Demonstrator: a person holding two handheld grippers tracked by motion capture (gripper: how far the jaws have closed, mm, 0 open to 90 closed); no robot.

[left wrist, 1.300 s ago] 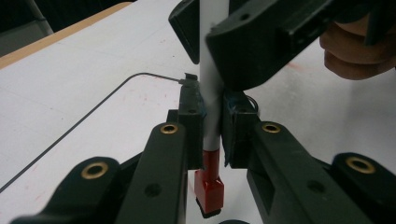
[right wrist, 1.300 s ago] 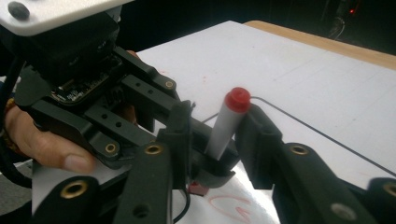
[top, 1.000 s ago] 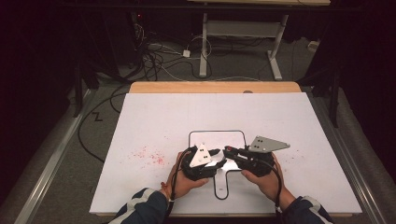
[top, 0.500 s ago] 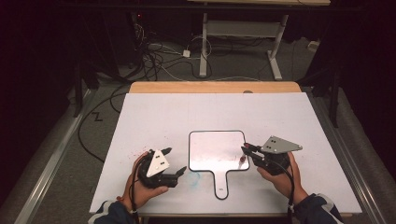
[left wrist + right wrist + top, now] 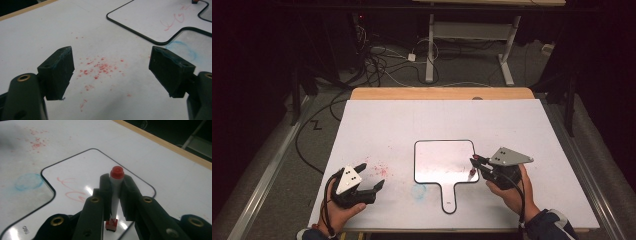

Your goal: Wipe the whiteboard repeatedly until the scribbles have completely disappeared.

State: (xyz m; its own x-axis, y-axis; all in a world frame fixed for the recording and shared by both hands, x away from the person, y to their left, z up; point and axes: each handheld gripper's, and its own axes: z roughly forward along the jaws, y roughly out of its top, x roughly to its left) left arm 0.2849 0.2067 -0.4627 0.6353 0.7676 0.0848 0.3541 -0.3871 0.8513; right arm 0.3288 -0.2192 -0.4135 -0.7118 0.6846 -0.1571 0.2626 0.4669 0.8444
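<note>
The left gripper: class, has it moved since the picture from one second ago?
Yes. The left gripper went from over the whiteboard paddle leftward, toward the table's near-left corner.

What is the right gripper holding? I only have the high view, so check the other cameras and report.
Observer: In the right gripper view, the right gripper is shut on a marker with a red cap.
Operator: Now tell me what is drawn on the board.
Observer: The small whiteboard carries faint red scribbles just ahead of the marker.
Operator: Report the left gripper.
Observer: In the left gripper view, the left gripper is open and holds nothing, above red specks on the table.
</note>
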